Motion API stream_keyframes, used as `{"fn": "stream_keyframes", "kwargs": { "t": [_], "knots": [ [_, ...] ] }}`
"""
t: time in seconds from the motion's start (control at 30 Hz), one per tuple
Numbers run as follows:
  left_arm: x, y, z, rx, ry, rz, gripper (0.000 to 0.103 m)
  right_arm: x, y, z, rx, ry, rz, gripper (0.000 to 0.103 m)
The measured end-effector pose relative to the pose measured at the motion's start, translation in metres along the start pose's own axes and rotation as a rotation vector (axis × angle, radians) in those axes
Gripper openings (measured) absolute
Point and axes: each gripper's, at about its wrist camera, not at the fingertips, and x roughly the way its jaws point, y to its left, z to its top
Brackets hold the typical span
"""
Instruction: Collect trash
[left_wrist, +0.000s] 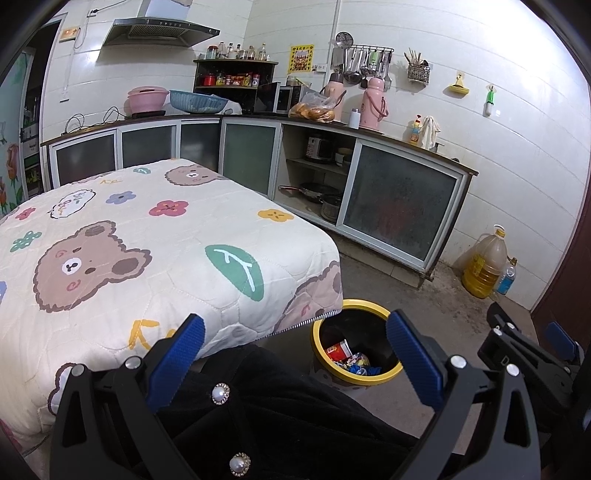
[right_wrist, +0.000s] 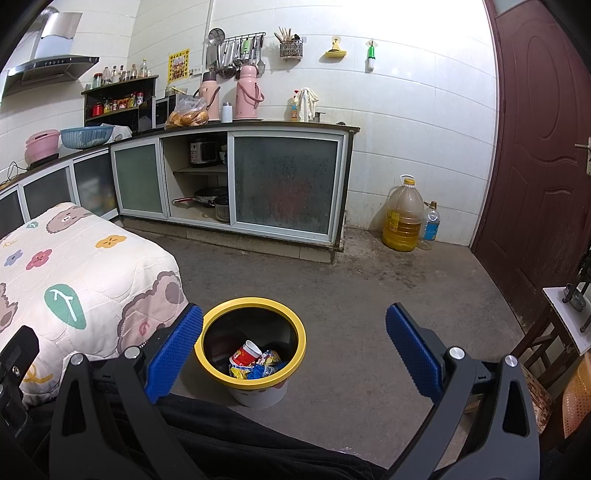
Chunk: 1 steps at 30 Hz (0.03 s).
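A yellow-rimmed trash bin (right_wrist: 295, 325) stands on the concrete floor by the corner of a table under a bear-print cloth (right_wrist: 74, 266). It holds a red-and-white paper cup (right_wrist: 245, 352) and colourful wrappers (right_wrist: 255, 369). The bin also shows in the left wrist view (left_wrist: 369, 305), with the cup (left_wrist: 338, 349) inside. My left gripper (left_wrist: 293, 363) is open and empty, above a black garment and the table's near corner. My right gripper (right_wrist: 293, 354) is open and empty, held above the bin; in the left wrist view it shows at the right edge (left_wrist: 554, 347).
The bear-print table (left_wrist: 129, 258) fills the left. Kitchen cabinets (right_wrist: 258, 184) with an open compartment of pans line the back wall. A large oil jug (right_wrist: 402, 218) and a water bottle (right_wrist: 430, 225) stand by a dark red door (right_wrist: 535, 147). A small stand (right_wrist: 565, 321) is at right.
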Motion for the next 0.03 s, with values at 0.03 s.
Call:
{"fn": "stream_keyframes", "kwargs": {
  "t": [0.03],
  "knots": [
    [0.0002,0.0002,-0.0001,0.000,0.000,-0.002,0.095,0.0003,-0.0004,0.0005,0.000,0.000,0.000,0.095]
  ]
}}
